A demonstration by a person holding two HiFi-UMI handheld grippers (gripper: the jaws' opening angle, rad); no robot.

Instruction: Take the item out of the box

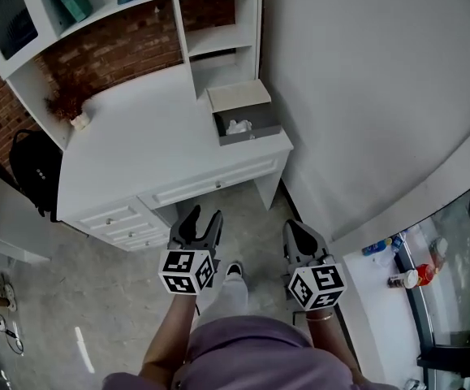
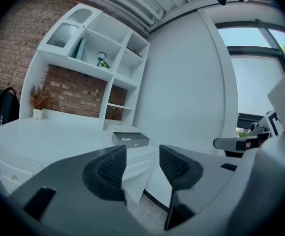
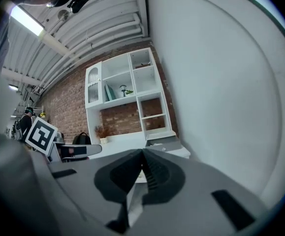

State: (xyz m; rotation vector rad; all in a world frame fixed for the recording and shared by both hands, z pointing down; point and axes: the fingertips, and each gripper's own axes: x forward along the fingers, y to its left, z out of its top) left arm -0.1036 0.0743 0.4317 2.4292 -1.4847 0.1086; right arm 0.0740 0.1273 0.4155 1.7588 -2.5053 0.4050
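A grey box with its pale lid tipped back sits on the right corner of the white desk, with a white crumpled item inside. The left gripper view shows the box small and far ahead, and in the right gripper view the box is just past the jaws. Both grippers hang over the floor in front of the desk, well short of the box. My left gripper is open with nothing between its pads. My right gripper is shut and empty.
White shelves rise behind the box against a brick wall. A small vase of dried flowers stands at the desk's back left, and a black backpack leans at its left end. Drawers face me. A curved white wall lies to the right.
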